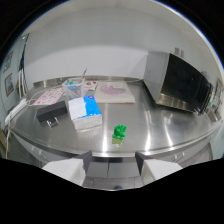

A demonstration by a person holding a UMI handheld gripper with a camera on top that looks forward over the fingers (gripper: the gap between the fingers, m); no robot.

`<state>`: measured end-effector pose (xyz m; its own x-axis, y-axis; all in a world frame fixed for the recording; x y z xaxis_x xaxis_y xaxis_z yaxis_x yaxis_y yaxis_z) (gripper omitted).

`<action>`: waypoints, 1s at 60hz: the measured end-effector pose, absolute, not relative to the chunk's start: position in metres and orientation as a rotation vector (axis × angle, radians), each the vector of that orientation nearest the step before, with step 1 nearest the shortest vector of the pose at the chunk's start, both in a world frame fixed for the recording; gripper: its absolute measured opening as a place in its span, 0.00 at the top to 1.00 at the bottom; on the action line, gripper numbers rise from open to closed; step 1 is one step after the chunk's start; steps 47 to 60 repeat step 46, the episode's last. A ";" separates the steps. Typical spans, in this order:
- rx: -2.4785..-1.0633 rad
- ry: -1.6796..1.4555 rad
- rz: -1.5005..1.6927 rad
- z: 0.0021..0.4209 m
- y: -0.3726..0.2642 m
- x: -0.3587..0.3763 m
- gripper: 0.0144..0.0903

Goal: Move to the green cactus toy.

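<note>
Stainless steel covers the whole table [150,125], its surface shiny and reflecting the pale wall behind. The green cactus toy [119,133] stands upright on it, beyond the fingers and a little ahead of the gap between them, with bare metal all around it. The gripper [112,167] hangs at the near edge of the table, its two pale fingers spread apart with nothing between them and touching nothing.

Just beyond the cactus toy sits a blue and white box [85,112], lying flat and angled. Beside that box, on the far side from the cactus, rests a black box-shaped object [51,112] whose kind is hard to tell. Farther back lie flat printed sheets: a pink patterned sheet [49,96], a pale card with a purple design [114,93], and small colourful items [80,85] between them. A microwave oven [177,82] with a dark door stands well apart from the toy, at the back of the table. A white cable [12,117] trails along the table's edge near the black object.
</note>
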<state>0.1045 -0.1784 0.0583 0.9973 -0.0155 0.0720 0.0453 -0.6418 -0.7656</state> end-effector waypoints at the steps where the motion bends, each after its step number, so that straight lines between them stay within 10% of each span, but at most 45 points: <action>1: -2.266 -0.021 -0.089 0.057 -0.175 0.106 0.08; 60: -2.307 -0.046 -0.048 0.014 -0.088 0.135 0.08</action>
